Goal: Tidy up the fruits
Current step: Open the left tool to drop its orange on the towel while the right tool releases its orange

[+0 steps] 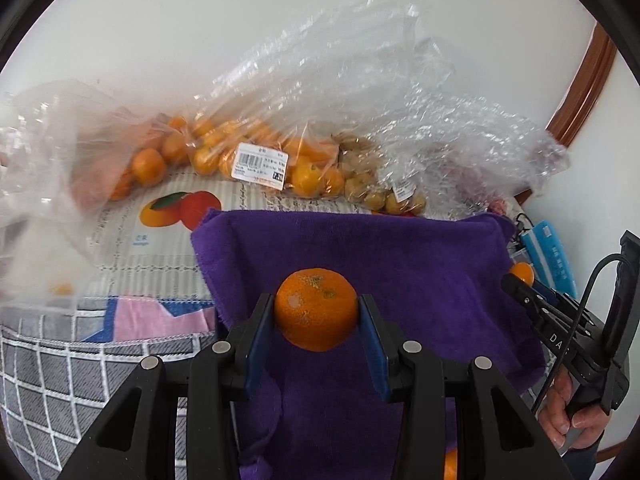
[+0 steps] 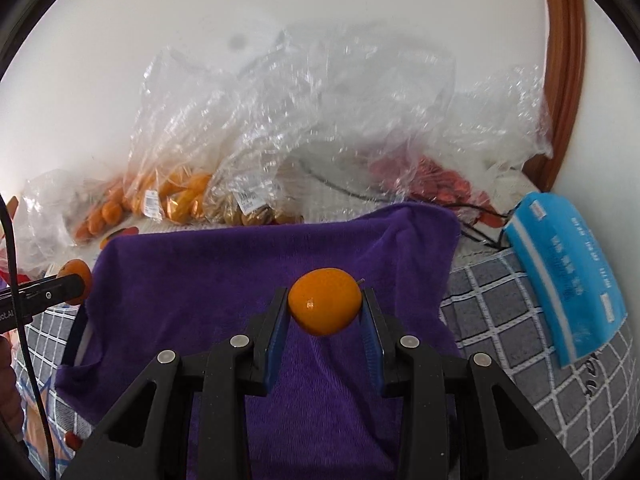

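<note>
My left gripper (image 1: 317, 312) is shut on a rough-skinned mandarin (image 1: 316, 308) and holds it above a purple towel (image 1: 360, 248). My right gripper (image 2: 325, 308) is shut on a smooth orange fruit (image 2: 325, 306) above the same towel (image 2: 240, 264). Each gripper shows in the other's view: the right one at the right edge (image 1: 520, 284) with its fruit (image 1: 522, 273), the left one at the left edge (image 2: 76, 280) with its mandarin (image 2: 74, 270). Behind the towel lie clear plastic bags of oranges (image 1: 256, 156), small brownish fruits (image 1: 368, 188) and red fruits (image 2: 432, 184).
A fruit-print mat (image 1: 160, 232) lies under the bags. A grey checked cloth (image 2: 520, 320) covers the surface. A blue tissue pack (image 2: 568, 272) lies at the right. A white wall stands behind, with a brown wooden frame (image 2: 564, 72) at the right.
</note>
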### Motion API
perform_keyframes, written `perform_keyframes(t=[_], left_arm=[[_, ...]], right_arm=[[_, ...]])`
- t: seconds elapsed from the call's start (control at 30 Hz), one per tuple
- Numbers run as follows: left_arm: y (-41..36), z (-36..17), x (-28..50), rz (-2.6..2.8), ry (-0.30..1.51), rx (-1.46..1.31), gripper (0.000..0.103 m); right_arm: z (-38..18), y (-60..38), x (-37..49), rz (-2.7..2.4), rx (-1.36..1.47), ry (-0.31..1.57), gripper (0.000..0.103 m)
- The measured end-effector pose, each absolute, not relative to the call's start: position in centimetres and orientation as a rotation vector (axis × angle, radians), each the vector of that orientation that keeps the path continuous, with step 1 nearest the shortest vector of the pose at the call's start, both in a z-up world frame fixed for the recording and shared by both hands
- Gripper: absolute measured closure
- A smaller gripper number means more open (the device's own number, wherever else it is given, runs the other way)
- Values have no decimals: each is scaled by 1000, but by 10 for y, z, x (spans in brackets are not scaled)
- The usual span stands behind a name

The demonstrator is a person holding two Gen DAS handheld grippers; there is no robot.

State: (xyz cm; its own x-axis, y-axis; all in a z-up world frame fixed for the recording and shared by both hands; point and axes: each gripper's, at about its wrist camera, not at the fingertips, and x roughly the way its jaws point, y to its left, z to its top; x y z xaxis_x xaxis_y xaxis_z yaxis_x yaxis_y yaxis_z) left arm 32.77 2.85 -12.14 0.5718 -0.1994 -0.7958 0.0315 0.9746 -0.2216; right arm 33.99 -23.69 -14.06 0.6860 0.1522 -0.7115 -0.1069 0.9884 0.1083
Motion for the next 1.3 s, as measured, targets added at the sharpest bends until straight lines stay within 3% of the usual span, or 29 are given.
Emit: perform_keyframes(t=[0.3,0.6,0.7,0.73,0.83,1.03,1.3], left_arm=[[18,-155,354,-134,1015,-169,63],[17,-162,357,-139,1029,-161,63],[19,-160,357,-137,1036,-173,63],[20,-158,356,-136,1033,-175,61],[20,-143,348,-134,1004,-172,44],[23,-103,310,-125,920,-152,41],[32,-54,229,-112,794,-144,42]], right_arm=[[-180,-235,365,149,67,900,68],[-180,-233,368,149,59,918,68],[-178,-230,368,144,40,918,63],[-178,-228,368,142,32,918,61],[-171,-226,361,147,22,921,55],[-135,-223,326,136,24,851,39],[-87,-229,257,105,36,756,38]])
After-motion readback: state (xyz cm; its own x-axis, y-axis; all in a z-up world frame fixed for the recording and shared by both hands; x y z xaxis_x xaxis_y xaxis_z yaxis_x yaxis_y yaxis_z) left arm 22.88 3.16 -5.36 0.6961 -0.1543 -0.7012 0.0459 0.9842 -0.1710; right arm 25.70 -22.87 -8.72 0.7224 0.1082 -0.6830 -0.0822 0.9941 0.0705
